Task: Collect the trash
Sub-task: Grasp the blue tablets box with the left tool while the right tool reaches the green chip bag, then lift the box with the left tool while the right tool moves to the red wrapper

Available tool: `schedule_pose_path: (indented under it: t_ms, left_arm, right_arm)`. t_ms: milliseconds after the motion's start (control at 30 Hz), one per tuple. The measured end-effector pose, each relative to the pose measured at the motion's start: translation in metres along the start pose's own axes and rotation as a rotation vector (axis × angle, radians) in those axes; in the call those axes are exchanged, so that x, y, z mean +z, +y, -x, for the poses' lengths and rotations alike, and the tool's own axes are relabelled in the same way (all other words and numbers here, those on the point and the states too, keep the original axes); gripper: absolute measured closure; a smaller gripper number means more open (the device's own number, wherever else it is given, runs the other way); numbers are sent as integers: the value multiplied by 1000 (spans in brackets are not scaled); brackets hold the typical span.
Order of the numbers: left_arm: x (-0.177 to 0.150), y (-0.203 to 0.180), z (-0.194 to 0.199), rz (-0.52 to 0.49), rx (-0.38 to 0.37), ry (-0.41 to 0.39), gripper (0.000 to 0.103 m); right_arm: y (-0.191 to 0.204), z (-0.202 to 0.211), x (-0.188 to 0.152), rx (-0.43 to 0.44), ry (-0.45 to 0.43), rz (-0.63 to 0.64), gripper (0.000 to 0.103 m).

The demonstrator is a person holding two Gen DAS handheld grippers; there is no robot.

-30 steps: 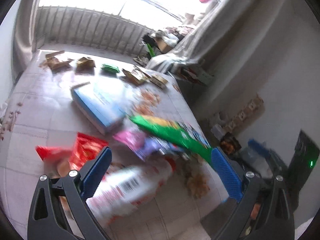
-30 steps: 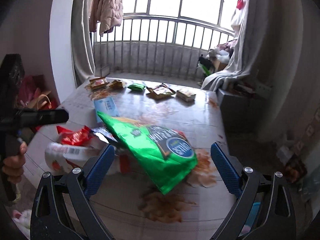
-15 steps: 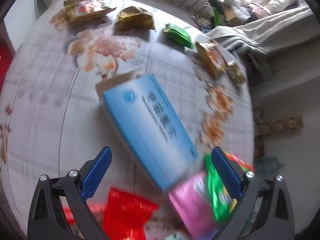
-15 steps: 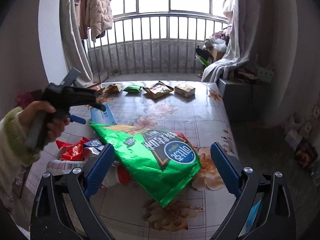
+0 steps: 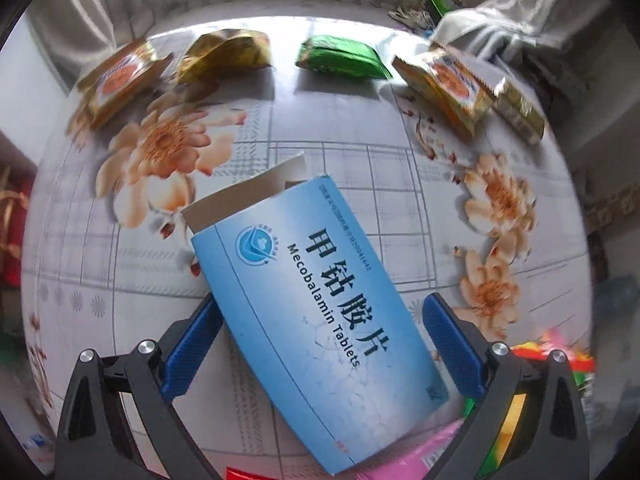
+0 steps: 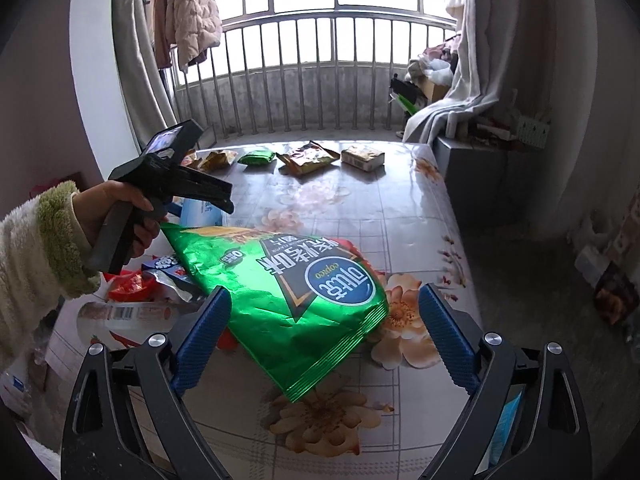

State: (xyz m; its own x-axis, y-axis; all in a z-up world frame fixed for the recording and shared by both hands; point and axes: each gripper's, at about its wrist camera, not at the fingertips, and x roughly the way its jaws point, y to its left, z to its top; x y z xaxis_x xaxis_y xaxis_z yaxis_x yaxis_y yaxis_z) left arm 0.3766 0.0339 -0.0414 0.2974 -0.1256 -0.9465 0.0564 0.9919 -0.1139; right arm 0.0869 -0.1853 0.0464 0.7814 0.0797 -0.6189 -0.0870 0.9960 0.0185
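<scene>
Blue-padded fingers of the left gripper stand wide apart, one on each side of a blue Mecobalamin Tablets box that lies flat on the flowered tablecloth, its far flap open; no pad touches it. Beyond the box, a row of snack packets runs along the far edge, among them a green packet. The right gripper is likewise spread open, hovering over a large green chip bag. Left of it, a hand in a fleecy sleeve grips the other tool's handle.
</scene>
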Motion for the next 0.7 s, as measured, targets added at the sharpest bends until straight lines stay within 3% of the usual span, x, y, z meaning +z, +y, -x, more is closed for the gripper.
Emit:
schedule_pose_path:
  t_ms: [300, 700]
  left_arm:
    - [-5, -2, -4, -68, 30, -34, 7]
    - [-8, 24, 9, -50, -15, -76, 21]
  right_arm:
    - [22, -6, -6, -2, 27, 155, 31]
    - [32, -3, -1, 40, 15, 161, 34]
